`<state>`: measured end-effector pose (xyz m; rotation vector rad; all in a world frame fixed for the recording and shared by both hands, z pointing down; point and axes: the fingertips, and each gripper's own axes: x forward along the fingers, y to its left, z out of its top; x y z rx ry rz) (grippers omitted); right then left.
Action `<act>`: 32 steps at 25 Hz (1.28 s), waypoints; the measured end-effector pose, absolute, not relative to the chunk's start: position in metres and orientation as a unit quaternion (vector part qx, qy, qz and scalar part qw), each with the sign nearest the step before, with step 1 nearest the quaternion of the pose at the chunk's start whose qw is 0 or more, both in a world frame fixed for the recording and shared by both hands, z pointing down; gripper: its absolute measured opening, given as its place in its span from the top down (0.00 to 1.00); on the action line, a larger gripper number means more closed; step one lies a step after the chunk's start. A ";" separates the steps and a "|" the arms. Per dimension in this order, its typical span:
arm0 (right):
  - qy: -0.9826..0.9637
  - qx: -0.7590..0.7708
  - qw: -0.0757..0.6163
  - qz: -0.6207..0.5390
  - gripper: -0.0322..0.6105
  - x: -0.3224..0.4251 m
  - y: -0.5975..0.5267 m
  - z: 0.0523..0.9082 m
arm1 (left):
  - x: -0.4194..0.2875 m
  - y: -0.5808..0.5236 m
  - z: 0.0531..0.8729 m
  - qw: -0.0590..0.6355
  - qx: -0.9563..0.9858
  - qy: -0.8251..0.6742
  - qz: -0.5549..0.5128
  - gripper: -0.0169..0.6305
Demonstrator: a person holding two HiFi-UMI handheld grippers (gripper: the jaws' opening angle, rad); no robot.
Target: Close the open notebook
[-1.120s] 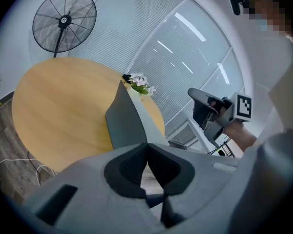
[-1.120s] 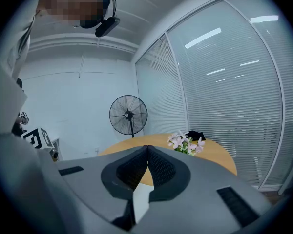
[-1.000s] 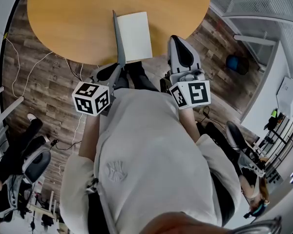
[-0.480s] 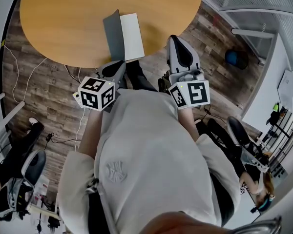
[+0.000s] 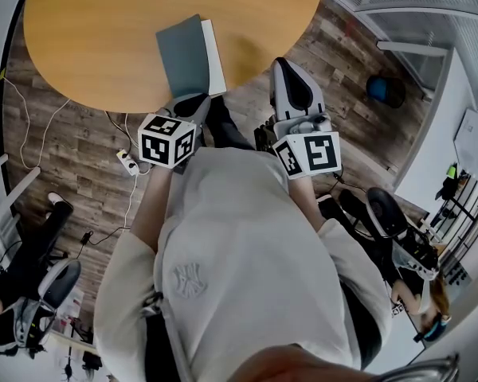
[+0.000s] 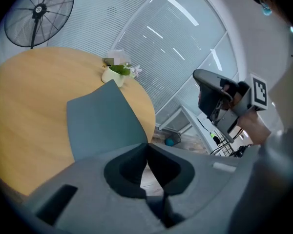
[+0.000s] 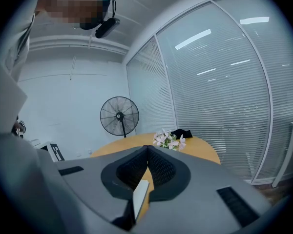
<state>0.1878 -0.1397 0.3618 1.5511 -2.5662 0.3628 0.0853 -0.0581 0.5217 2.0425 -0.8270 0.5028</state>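
- Head view: we record a round wooden table [image 5: 95, 30] above a plank floor [image 5: 72, 142]. The grey-blue covered notebook [image 5: 183, 54] lies at the table's near edge. Its cover is down over the pages, with a strip of white page showing along the right side. We cannot confirm that it lies fully flat.
- Head view: the left gripper [image 5: 194, 99] sits just beside the notebook's near edge. The right gripper [image 5: 284, 64] is well apart from it, off the table's rim.
- Left gripper view: the jaws are closed tip to tip with nothing between them. The tips are at the cover's near corner, and we cannot confirm contact. A pale vase of flowers [image 6: 115, 73] stands farther along the table, and a black pedestal fan [image 6: 37, 11] is beyond.
- Right gripper view: the jaws meet at the tips and grip nothing. A pale strip shows in the gap lower down, and we cannot identify it.
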 end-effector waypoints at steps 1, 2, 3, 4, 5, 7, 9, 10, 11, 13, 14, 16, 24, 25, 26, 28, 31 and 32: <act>-0.848 0.512 0.061 0.121 0.96 0.189 -0.140 0.363 | 0.089 -0.059 0.526 0.427 0.818 -0.328 0.206 0.94; -0.848 0.511 0.061 0.123 0.96 0.189 -0.140 0.364 | 0.092 -0.060 0.530 0.427 0.817 -0.325 0.210 0.94; -0.849 0.511 0.061 0.124 0.96 0.190 -0.140 0.366 | 0.096 -0.061 0.534 0.427 0.817 -0.322 0.215 0.94; -0.849 0.510 0.061 0.125 0.96 0.190 -0.139 0.367 | 0.099 -0.061 0.538 0.427 0.817 -0.319 0.220 0.94; -0.849 0.509 0.061 0.126 0.96 0.190 -0.139 0.368 | 0.102 -0.061 0.542 0.427 0.816 -0.316 0.226 0.94; -0.849 0.508 0.061 0.129 0.96 0.191 -0.138 0.371 | 0.108 -0.061 0.550 0.427 0.815 -0.313 0.236 0.94; -0.849 0.508 0.062 0.132 0.96 0.193 -0.139 0.373 | 0.112 -0.063 0.557 0.428 0.813 -0.312 0.244 0.94; -0.848 0.509 0.062 0.132 0.96 0.193 -0.140 0.373 | 0.115 -0.064 0.560 0.428 0.812 -0.311 0.247 0.94; -0.848 0.509 0.063 0.133 0.96 0.194 -0.140 0.373 | 0.117 -0.065 0.562 0.429 0.811 -0.310 0.249 0.94; -0.847 0.511 0.063 0.133 0.96 0.195 -0.141 0.372 | 0.121 -0.067 0.568 0.431 0.809 -0.308 0.254 0.94; -0.846 0.512 0.063 0.133 0.96 0.196 -0.141 0.373 | 0.124 -0.067 0.571 0.431 0.809 -0.307 0.257 0.94; -0.845 0.514 0.064 0.134 0.96 0.198 -0.142 0.375 | 0.128 -0.069 0.579 0.431 0.807 -0.305 0.264 0.94; -0.843 0.517 0.066 0.138 0.96 0.199 -0.147 0.377 | 0.141 -0.073 0.604 0.434 0.801 -0.290 0.293 0.93; -0.842 0.517 0.066 0.138 0.96 0.200 -0.147 0.377 | 0.142 -0.073 0.606 0.436 0.799 -0.289 0.297 0.93; -0.842 0.517 0.065 0.139 0.96 0.200 -0.148 0.377 | 0.143 -0.073 0.608 0.437 0.798 -0.288 0.300 0.93; -0.842 0.517 0.065 0.139 0.96 0.200 -0.148 0.376 | 0.144 -0.073 0.609 0.436 0.796 -0.289 0.303 0.93; -0.842 0.516 0.064 0.140 0.96 0.201 -0.149 0.377 | 0.146 -0.074 0.608 0.431 0.799 -0.291 0.301 0.93; -0.843 0.516 0.064 0.140 0.96 0.202 -0.149 0.377 | 0.146 -0.073 0.607 0.427 0.802 -0.288 0.302 0.92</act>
